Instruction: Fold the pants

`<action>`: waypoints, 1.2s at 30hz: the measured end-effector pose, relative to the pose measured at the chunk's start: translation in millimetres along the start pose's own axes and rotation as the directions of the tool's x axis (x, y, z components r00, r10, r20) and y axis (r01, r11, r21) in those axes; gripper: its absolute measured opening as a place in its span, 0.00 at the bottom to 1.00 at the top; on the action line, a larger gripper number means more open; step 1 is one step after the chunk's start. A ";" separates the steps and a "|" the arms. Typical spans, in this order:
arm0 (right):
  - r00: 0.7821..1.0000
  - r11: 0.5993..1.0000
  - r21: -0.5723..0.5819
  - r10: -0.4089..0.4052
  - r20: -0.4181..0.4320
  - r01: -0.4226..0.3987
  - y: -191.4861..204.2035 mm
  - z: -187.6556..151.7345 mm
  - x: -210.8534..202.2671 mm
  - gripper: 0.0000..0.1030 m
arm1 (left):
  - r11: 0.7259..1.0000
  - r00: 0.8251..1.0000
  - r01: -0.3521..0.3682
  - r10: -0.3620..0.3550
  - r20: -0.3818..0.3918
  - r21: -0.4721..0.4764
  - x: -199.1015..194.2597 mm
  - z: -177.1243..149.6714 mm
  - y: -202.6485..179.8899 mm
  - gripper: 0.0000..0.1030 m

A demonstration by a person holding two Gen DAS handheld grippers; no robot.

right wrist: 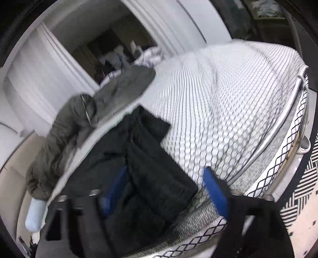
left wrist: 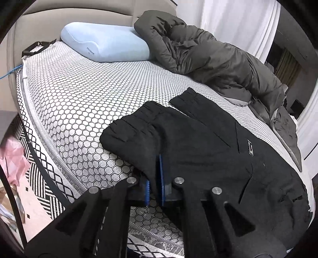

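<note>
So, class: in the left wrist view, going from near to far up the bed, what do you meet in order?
left gripper shut on the cloth → black pants → bare honeycomb-patterned mattress → light blue pillow → beige headboard

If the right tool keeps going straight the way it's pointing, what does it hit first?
Most likely the black fabric pants: they lie directly between and ahead of the open right tool, on the white hexagon-patterned mattress. The picture is blurred, so depth is uncertain.
</note>
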State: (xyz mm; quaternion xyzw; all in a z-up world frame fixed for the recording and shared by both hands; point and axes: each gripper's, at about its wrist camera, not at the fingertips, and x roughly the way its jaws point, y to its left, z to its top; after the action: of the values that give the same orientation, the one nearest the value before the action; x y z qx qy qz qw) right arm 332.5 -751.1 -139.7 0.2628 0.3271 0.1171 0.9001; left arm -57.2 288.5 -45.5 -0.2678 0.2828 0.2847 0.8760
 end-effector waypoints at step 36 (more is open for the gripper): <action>0.999 0.998 -0.062 0.033 0.004 -0.032 3.9 -15.8 -21.8 0.17 | 0.999 1.000 -0.025 0.025 0.004 0.048 -3.2 0.1 -3.2 0.04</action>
State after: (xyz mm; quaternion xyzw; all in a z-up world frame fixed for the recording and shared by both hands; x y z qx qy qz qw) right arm 305.6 -749.9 -136.3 0.2405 0.3165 0.1411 0.9067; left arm -57.3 285.2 -42.4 -0.2429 0.2913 0.2891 0.8790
